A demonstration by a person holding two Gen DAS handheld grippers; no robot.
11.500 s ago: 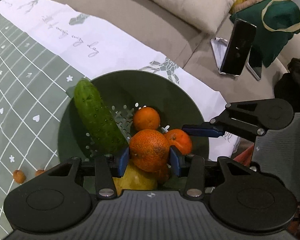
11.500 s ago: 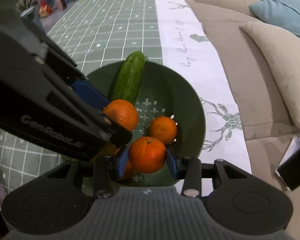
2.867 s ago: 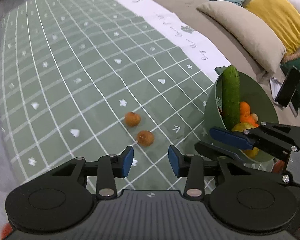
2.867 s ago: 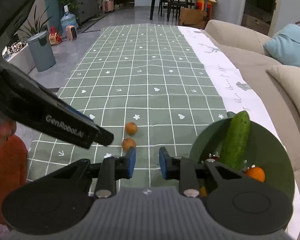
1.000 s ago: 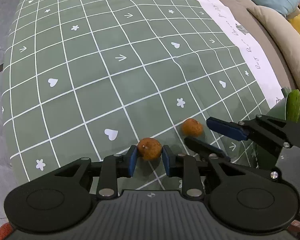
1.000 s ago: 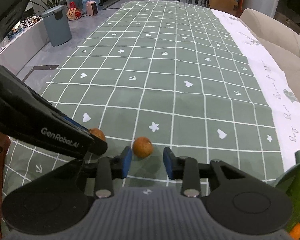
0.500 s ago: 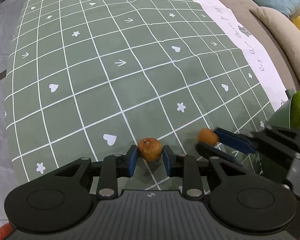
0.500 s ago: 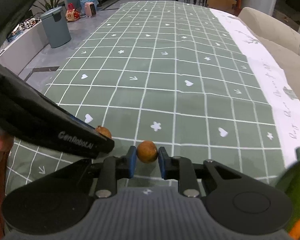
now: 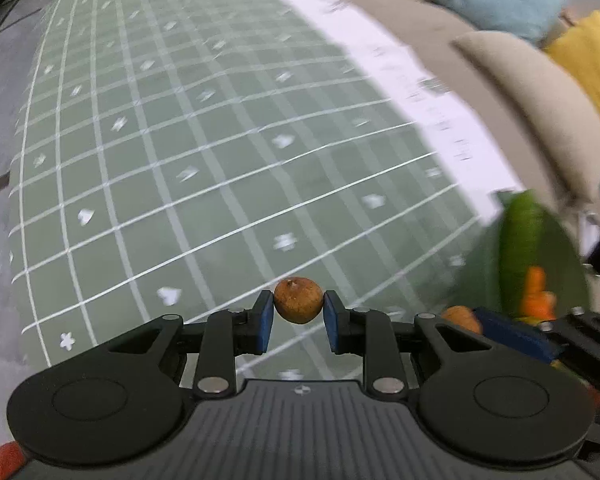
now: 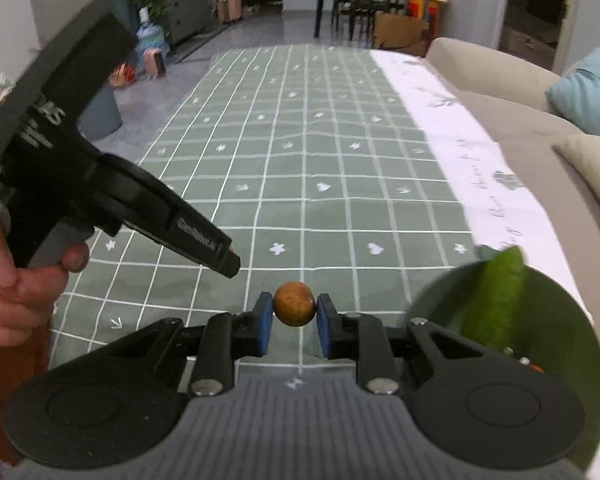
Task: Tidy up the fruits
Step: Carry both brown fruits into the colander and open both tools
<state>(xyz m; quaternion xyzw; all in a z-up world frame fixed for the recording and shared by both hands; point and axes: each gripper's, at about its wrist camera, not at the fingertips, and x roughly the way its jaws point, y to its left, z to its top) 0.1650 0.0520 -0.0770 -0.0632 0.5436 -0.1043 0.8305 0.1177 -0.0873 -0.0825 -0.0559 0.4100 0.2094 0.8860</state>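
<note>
Both grippers were lifted above the table (image 9: 204, 168) in its green checked cloth, angled toward the dark green plastic colander (image 10: 452, 304) at the right. The left gripper (image 9: 298, 312) had its jaws pinched nearly closed on a small round brown fruit (image 9: 298, 306); the right gripper (image 10: 294, 318) gripped a second small brown fruit (image 10: 294, 309) the same way. Half a second earlier both fruits sat low against the cloth; now they hung clear of it, nearer the colander holding a green cucumber (image 10: 500, 292).
</note>
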